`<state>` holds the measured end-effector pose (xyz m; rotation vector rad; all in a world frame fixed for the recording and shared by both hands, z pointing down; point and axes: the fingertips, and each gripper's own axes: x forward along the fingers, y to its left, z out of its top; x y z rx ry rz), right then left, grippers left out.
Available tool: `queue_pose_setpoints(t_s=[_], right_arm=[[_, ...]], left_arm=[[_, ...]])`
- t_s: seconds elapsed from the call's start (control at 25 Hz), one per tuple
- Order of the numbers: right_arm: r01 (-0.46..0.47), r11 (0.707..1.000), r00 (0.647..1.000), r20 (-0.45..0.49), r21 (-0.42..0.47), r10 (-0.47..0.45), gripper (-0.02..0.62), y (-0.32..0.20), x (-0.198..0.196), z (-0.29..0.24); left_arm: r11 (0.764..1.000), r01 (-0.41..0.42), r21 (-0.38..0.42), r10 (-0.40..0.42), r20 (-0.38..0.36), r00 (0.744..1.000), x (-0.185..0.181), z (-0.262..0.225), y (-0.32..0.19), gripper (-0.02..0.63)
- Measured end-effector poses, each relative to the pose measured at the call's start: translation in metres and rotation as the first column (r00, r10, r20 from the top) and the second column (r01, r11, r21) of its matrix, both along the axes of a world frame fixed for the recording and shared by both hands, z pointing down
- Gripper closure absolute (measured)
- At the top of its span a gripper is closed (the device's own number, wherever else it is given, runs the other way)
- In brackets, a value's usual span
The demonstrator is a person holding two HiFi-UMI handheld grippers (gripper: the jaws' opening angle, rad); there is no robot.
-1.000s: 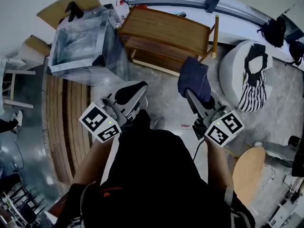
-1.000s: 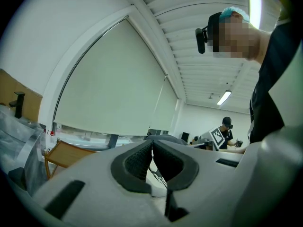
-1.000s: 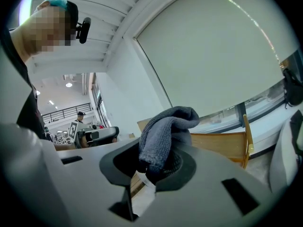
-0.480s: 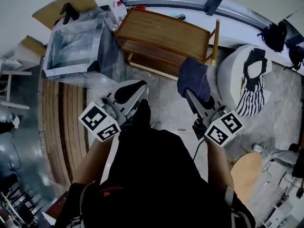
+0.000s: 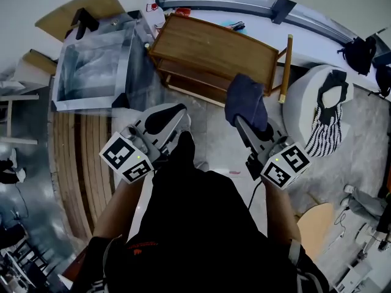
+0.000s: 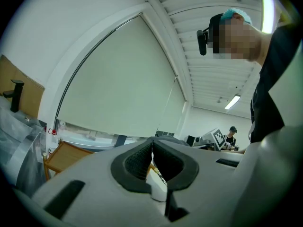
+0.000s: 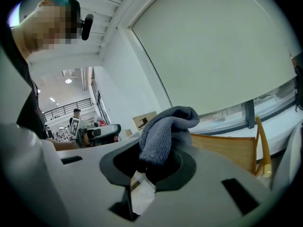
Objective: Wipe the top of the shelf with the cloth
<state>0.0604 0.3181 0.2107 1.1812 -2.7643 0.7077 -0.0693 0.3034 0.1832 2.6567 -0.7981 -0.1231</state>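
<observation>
My right claw (image 5: 247,121) pinches the cloth (image 5: 244,97) by one end. It looks soft, light and floppy. My left claw (image 5: 175,112) is closed on nothing. The shelf (image 5: 214,44) is near.

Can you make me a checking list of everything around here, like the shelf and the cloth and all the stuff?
Surface: wooden shelf top looks bare; nothing seen on it.
Job's things: dark blue cloth, bunched up, in front of the shelf.
Clutter: wooden stick upright beside the shelf; clear plastic box on its other side.
Grippers: right hand-held gripper shut on the cloth; left hand-held gripper shut, holding nothing.
Cables: thin dark cable hangs under the right hand-held gripper.
Surroundings: striped bag on a white seat; window ledge behind the shelf.
</observation>
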Motion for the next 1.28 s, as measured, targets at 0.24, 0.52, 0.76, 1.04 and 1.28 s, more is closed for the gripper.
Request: queue_pose_setpoints(t_s=[0.24, 0.52, 0.76, 1.04, 1.28], right_arm=[[-0.005, 0.999, 1.0, -0.003, -0.034, 0.005, 0.526, -0.049, -0.012, 0.01], [-0.024, 0.997, 1.0, -0.009, -0.072, 0.023, 0.526, -0.107, -0.024, 0.021], [-0.036, 0.995, 0.999, -0.028, -0.095, 0.033, 0.526, -0.161, -0.043, 0.029], [-0.049, 0.992, 0.998, -0.04, -0.117, 0.044, 0.526, -0.221, -0.059, 0.031], [-0.059, 0.99, 0.997, -0.063, -0.128, 0.051, 0.526, -0.266, -0.071, 0.034]], left_arm=[[1.0, -0.006, -0.017, 0.006, 0.005, 1.0, -0.012, 0.007, -0.053, 0.58], [0.999, -0.022, -0.042, 0.023, 0.023, 0.999, -0.023, 0.021, -0.112, 0.58], [0.998, -0.038, -0.057, 0.04, 0.028, 0.999, -0.04, 0.032, -0.163, 0.58], [0.998, -0.056, -0.042, 0.059, 0.075, 0.995, -0.053, 0.04, -0.221, 0.58], [0.996, -0.077, -0.035, 0.081, 0.115, 0.99, -0.064, 0.046, -0.261, 0.58]])
